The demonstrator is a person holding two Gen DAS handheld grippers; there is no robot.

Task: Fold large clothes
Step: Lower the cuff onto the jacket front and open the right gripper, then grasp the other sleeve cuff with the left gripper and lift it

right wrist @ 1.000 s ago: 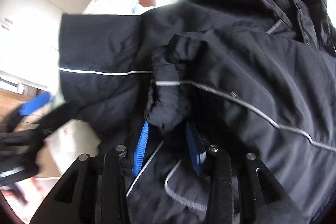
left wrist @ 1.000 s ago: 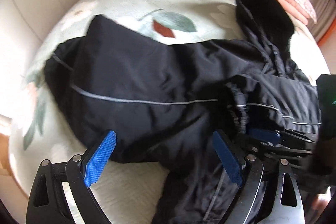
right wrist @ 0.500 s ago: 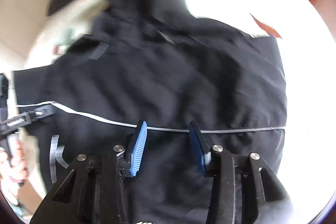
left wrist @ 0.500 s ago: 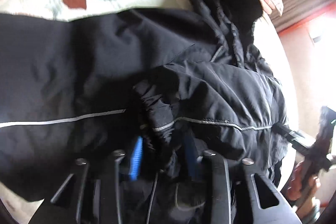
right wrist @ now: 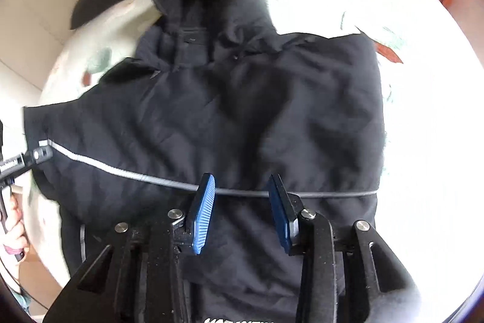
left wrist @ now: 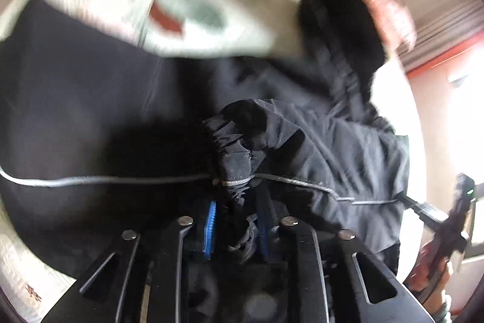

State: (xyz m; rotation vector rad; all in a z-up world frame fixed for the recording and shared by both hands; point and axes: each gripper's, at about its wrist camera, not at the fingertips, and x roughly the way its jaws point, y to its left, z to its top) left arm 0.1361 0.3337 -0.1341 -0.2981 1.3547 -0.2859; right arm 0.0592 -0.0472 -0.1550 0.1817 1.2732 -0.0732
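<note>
On the bed (right wrist: 423, 111) our left gripper (left wrist: 236, 220) pinches the jacket (right wrist: 227, 117) cuff (left wrist: 234, 159), probably to fold the sleeve across, while our right gripper (right wrist: 242, 202) hovers with fingers apart, holding nothing.

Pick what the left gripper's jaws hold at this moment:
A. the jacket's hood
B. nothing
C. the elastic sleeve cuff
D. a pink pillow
C: in the left wrist view the left gripper has its jaws closed on the gathered sleeve cuff of the black jacket.

Floral bed (right wrist: 408, 29), black jacket (right wrist: 227, 117) spread on it
</note>
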